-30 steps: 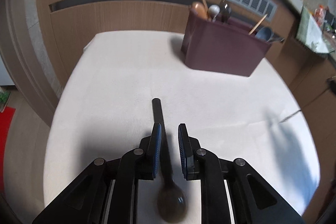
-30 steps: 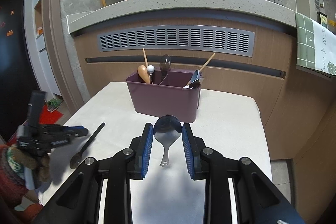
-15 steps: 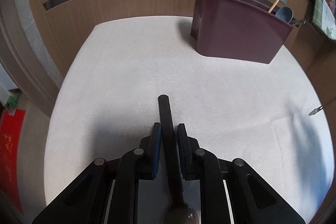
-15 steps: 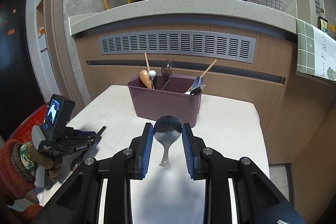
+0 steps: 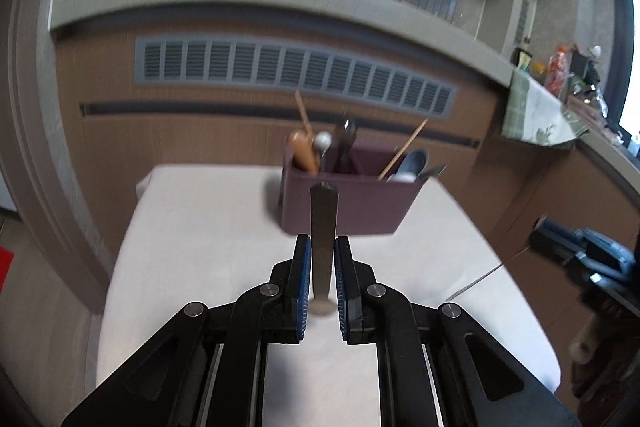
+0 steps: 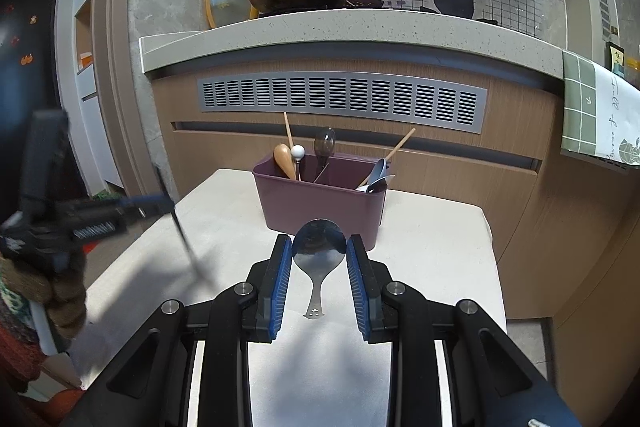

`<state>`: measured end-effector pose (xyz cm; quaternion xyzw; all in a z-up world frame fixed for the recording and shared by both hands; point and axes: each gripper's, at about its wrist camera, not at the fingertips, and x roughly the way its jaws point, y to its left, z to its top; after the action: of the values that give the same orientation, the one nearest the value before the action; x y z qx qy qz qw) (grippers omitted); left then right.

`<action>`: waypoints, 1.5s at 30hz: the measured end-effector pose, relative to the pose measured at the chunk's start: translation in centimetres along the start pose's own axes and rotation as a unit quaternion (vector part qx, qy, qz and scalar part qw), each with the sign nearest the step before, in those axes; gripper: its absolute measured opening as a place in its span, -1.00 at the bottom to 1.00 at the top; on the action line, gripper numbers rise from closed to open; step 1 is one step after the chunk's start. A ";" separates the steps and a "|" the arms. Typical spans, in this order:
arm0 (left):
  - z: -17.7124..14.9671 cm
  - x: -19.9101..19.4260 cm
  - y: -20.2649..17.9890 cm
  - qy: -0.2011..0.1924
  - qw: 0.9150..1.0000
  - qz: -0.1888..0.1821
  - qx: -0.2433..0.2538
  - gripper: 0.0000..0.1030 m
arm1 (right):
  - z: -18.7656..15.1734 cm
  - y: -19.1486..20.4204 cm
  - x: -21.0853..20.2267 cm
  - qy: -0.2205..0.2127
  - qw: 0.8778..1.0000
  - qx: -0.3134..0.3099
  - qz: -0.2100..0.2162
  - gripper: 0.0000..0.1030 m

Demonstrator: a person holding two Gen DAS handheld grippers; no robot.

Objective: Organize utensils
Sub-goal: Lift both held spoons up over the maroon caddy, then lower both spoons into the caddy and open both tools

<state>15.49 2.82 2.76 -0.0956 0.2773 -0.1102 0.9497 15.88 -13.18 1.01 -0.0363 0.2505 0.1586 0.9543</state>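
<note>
L gripper (image 5: 321, 255) clamped on dark spoon (image 5: 323, 227), bowl blurred | R gripper (image 6: 319, 255) pinching metal spoon (image 6: 319, 247) | caddy (image 6: 320, 203) contents partly hidden

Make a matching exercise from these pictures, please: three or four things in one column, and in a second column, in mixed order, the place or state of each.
Things:
1. dark spoon
2. silver spoon
3. wooden spoon
4. green checked towel

Places or states:
A. stands in the left part of the purple caddy
B. hangs over the counter edge at the right
C. clamped by its handle in the left gripper, off the table
D. its bowl sits between the fingers of the right gripper

Pairs: 1-C, 2-D, 3-A, 4-B
</note>
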 end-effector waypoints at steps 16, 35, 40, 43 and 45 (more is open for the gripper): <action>18.0 -5.3 -4.9 -0.145 0.986 -0.012 0.078 -0.77 | 16.6 -1.1 -5.1 -0.127 0.990 -0.045 -0.038 -0.50; 18.2 9.1 -1.3 -0.038 0.998 -0.049 0.027 -0.77 | 16.6 -3.1 10.4 -0.027 1.000 -0.012 0.000 -0.50; 16.3 13.6 -0.3 0.015 0.998 -0.051 0.013 -0.77 | 14.9 -3.9 14.9 0.030 0.999 -0.005 0.011 -0.50; 14.8 15.7 0.2 0.051 0.997 -0.064 0.003 -0.75 | 13.3 -4.0 17.1 0.064 0.998 -0.004 0.017 -0.49; 13.6 17.4 0.5 0.077 0.994 -0.084 0.000 -0.71 | 12.2 -4.2 18.6 0.090 0.995 0.005 0.041 -0.48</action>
<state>37.32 0.34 5.10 -0.1097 0.3401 -0.1964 0.9131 38.24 -10.03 2.55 -0.0352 0.3375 0.1919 0.9209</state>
